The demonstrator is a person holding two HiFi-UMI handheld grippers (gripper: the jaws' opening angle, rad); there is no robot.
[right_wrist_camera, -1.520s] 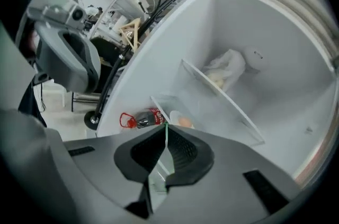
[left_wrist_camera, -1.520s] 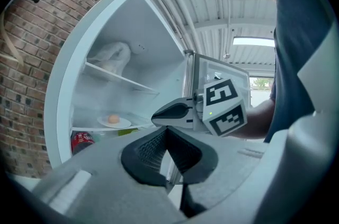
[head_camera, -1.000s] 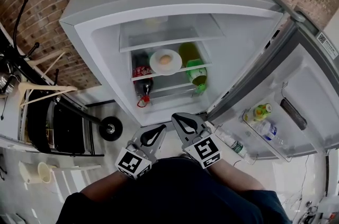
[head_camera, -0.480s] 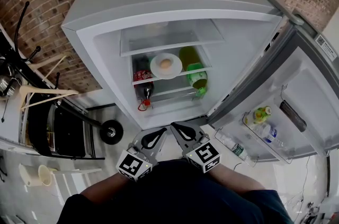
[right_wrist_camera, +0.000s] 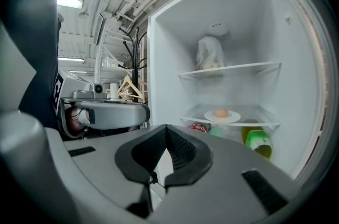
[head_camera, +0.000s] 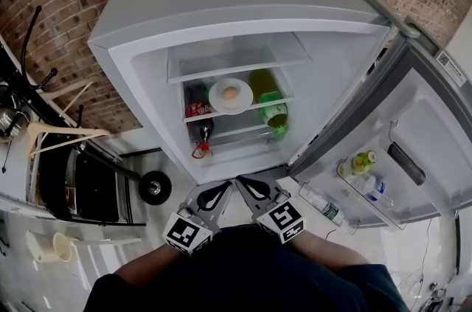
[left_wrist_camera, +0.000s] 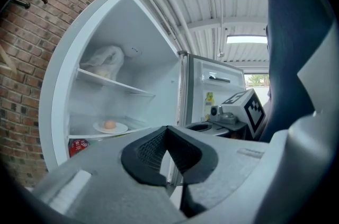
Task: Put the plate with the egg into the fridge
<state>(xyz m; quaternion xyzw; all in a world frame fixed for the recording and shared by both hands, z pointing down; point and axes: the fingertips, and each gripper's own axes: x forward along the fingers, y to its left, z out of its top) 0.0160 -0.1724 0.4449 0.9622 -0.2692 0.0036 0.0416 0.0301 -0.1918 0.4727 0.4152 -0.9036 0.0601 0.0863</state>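
Note:
The white plate (head_camera: 230, 96) with a brown egg (head_camera: 231, 91) rests on the middle shelf of the open fridge (head_camera: 147, 45). Nothing touches it. Both grippers are held low in front of the fridge, close to the person's body and well short of the shelf. My left gripper (head_camera: 226, 186) is shut with nothing in it, and my right gripper (head_camera: 243, 183) beside it is shut and empty too. The left gripper view shows the plate (left_wrist_camera: 110, 127) beyond the closed left gripper (left_wrist_camera: 167, 130). In the right gripper view the plate (right_wrist_camera: 222, 117) sits past the closed right gripper (right_wrist_camera: 166, 128).
A green bottle (head_camera: 273, 111) stands right of the plate and a red cola bottle (head_camera: 199, 119) below left. The fridge door (head_camera: 428, 133) hangs open at the right with bottles (head_camera: 363, 158) in its rack. A pale bag (right_wrist_camera: 210, 53) lies on the top shelf. A hanger rack (head_camera: 59, 132) stands left.
Both grippers have drawn back a little toward the body and come closer together. The plate with the egg has stayed on its shelf.

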